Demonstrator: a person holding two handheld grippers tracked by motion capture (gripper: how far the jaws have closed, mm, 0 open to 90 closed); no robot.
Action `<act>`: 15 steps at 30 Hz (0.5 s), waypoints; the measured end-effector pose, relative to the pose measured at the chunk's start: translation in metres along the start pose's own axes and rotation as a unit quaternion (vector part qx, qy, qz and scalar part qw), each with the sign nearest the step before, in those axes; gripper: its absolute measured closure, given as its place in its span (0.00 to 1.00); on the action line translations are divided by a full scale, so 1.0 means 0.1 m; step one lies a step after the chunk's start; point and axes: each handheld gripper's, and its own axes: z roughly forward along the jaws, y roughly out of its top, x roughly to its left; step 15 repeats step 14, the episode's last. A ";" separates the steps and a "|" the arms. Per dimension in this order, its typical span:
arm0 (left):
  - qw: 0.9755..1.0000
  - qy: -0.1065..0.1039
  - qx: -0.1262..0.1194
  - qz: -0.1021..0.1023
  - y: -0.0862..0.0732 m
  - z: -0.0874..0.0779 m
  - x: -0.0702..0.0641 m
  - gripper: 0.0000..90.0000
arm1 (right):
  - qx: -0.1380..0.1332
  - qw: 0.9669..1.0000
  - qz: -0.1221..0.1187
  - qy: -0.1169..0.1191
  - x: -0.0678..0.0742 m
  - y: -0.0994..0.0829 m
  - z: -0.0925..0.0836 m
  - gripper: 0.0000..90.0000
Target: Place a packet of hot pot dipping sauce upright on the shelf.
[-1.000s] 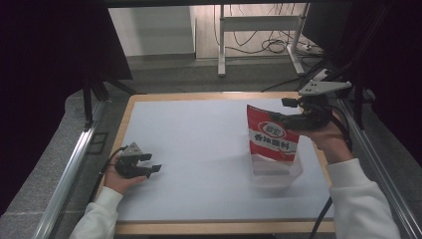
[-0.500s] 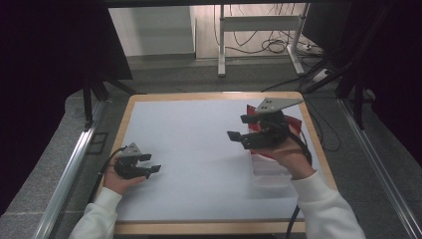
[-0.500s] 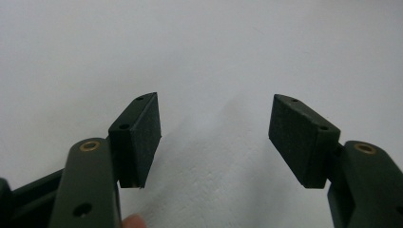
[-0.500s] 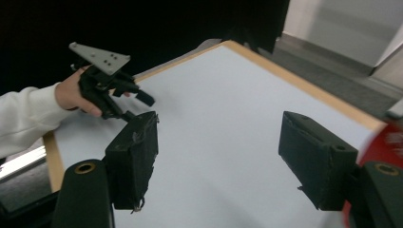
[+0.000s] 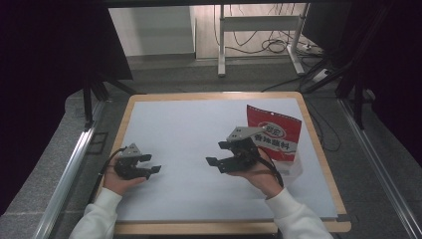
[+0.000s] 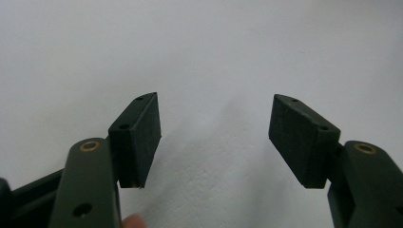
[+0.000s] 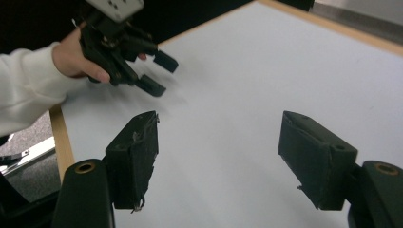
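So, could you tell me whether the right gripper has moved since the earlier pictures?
Yes. The right gripper has left the red pouch at the table's right edge and come leftward and nearer the person, jaws open and empty.

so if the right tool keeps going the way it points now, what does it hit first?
Probably the left tool. The right tool, jaws open with nothing between them, looks across bare white mat towards it. Angled down, though, so it might meet the mat first; depth is unclear.

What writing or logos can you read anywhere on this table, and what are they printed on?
Red pouch, white band: a row of bold dark Chinese characters, too blurred to read for certain.
Red pouch, oval logo above the band: too small to read.
Nothing else legible.
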 end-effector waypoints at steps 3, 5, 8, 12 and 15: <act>1.000 0.001 -0.003 0.000 -0.01 0.00 -0.01 0.39 | 0.007 1.000 0.009 0.001 -0.02 -0.11 0.12 0.32; 1.000 0.001 -0.002 0.002 0.00 -0.01 -0.01 0.39 | 0.020 1.000 0.009 -0.003 -0.02 -0.15 0.19 0.32; 1.000 0.002 -0.001 0.004 -0.01 -0.01 -0.02 0.39 | 0.024 1.000 0.006 -0.008 -0.01 -0.18 0.21 0.32; 1.000 0.003 -0.007 0.000 0.00 -0.02 -0.02 0.39 | 0.013 1.000 0.005 -0.017 0.01 -0.21 0.21 0.30; 1.000 0.004 -0.011 0.000 0.01 -0.02 -0.03 0.39 | 0.017 1.000 0.000 -0.025 0.02 -0.24 0.23 0.29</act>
